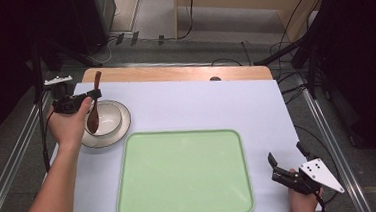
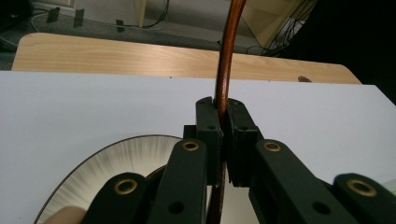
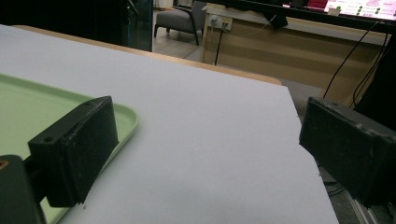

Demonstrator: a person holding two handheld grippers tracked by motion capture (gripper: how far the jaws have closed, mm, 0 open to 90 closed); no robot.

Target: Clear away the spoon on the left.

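bench (image 1: pixel 186 106): white cover, centre frame | wooden edge (image 1: pixel 173 73): upper centre | cables (image 1: pixel 291 33): floor, upper right | metal rails (image 1: pixel 9 163): left and right frame edges | armchair (image 3: pixel 180 21): top centre, right gripper view

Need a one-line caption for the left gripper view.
Left claw shut on a brown spoon's handle, above a white plate.

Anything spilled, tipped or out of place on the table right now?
Nothing stands out. The bowl sits upright on its plate, the green tray lies flat and bare, and the left gripper grips the brown spoon by its handle. The right gripper is open, holding nothing.
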